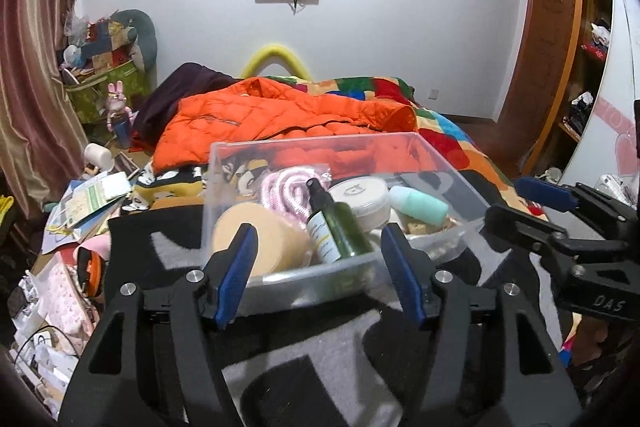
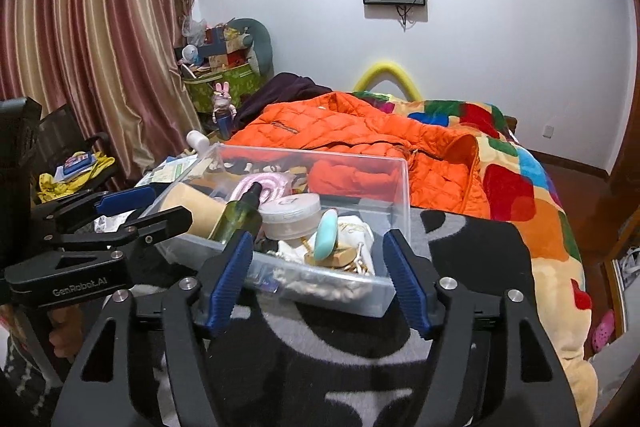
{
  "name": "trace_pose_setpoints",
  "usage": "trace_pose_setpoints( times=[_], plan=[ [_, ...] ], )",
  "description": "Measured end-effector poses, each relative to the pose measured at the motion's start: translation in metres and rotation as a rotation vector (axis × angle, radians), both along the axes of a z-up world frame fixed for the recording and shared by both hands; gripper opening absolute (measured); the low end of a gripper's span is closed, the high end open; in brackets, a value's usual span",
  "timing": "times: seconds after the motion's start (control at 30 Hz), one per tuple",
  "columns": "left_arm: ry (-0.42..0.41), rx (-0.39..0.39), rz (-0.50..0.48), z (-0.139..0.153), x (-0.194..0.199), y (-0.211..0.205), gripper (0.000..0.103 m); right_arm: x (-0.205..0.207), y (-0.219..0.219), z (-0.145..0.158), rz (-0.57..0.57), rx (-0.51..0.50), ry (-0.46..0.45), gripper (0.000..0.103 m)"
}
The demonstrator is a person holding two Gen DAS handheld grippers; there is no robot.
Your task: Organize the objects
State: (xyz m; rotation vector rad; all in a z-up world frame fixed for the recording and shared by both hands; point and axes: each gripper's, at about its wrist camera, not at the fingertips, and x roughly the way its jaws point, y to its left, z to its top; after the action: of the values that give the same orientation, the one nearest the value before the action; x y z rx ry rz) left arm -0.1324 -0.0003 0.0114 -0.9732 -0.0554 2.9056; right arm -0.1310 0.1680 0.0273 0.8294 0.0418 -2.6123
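A clear plastic box sits on a grey and black blanket on the bed. It holds a green spray bottle, a tan roll, a white round jar, a mint bottle and a pink coil. My left gripper is open and empty just in front of the box. My right gripper is open and empty at the box's near wall. The right gripper also shows at the right of the left wrist view, the left gripper at the left of the right wrist view.
An orange puffer jacket and a colourful quilt lie behind the box. Papers and small items are heaped left of the bed. A curtain hangs at left, a wooden shelf unit stands at right.
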Motion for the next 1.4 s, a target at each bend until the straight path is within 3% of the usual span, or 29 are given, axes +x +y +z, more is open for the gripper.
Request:
trace_pose_setpoints(
  times=[0.27, 0.5, 0.8, 1.4],
  plan=[
    [0.036, -0.027, 0.024, 0.003, 0.026, -0.001, 0.086, 0.02, 0.001, 0.002, -0.014, 0.004, 0.007, 0.066],
    [0.055, 0.0, 0.012, 0.003, 0.042, 0.001, 0.087, 0.038, 0.004, 0.001, -0.036, 0.019, 0.036, 0.075],
    [0.038, 0.041, 0.021, -0.005, 0.046, -0.002, 0.087, 0.043, 0.011, -0.005, -0.058, 0.009, 0.03, 0.076],
    [0.025, 0.054, 0.011, -0.006, 0.045, 0.001, 0.087, 0.047, 0.013, -0.006, -0.05, -0.008, 0.03, 0.076]
  ],
)
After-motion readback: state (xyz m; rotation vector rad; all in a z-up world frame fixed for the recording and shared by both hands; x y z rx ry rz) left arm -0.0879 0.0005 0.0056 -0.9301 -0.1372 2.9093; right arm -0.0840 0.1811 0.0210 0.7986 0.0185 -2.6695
